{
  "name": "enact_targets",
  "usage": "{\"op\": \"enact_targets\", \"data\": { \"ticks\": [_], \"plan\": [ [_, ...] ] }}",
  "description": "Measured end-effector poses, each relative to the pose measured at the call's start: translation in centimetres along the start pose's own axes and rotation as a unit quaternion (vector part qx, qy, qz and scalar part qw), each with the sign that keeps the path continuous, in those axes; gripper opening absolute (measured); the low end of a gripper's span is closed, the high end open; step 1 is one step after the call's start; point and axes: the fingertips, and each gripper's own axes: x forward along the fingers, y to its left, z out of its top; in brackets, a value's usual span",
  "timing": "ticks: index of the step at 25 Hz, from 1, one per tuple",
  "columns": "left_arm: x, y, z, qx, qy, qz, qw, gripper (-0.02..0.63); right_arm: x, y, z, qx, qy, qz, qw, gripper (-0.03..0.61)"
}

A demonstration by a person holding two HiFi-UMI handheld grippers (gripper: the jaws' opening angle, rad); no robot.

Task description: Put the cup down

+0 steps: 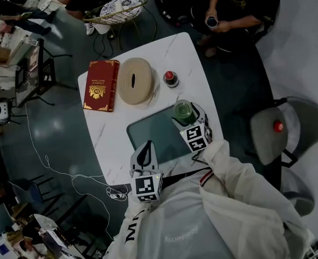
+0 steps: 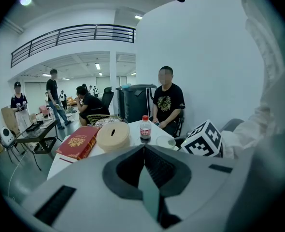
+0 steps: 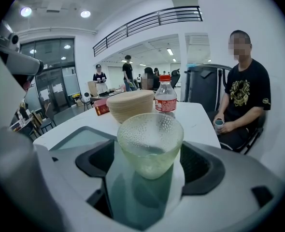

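We saw one empty glass cup (image 3: 150, 139) clamped in the right gripper (image 3: 150, 170); left gripper (image 2: 143, 153) jaws together, holding nothing; one red-capped bottle (image 3: 165, 99) beyond.

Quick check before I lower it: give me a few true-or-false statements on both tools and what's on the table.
1. The right tool grips the cup. True.
2. The left tool has its jaws wide apart. False: they are together, with nothing between them.
3. The bottle has a blue cap. False: the cap is red.
4. The red book lies beside the round beige box. True.
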Motion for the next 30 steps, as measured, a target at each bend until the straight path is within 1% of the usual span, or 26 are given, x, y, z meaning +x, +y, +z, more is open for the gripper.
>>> {"op": "enact_targets", "data": {
  "ticks": [10, 14, 22, 30],
  "plan": [
    [-1.7, 0.2, -0.3, 0.007, -0.013, -0.011, 0.9998, 0.012, -1.5, 0.1, -0.4, 0.001, 0.004, -0.026, 1.0, 0.413],
    [-2.7, 0.6, -1.0, 0.003, -0.014, -0.012, 0.9998, 0.012, -2.2, 0.2, -0.3, 0.003, -0.001, -0.038, 0.999, 0.413],
    [-4.4, 0.9, -1.4, 0.011, -0.031, -0.03, 0.999, 0.012, -4.3, 1.6, -0.8, 0.001, -0.002, -0.061, 0.998, 0.413],
    [-6.1, 0.9, -1.9, 0.013, -0.043, -0.056, 0.9974, 0.012, -7.4, 3.5, -0.1, -0.008, -0.04, -0.081, 0.996, 0.413]
  ]
}}
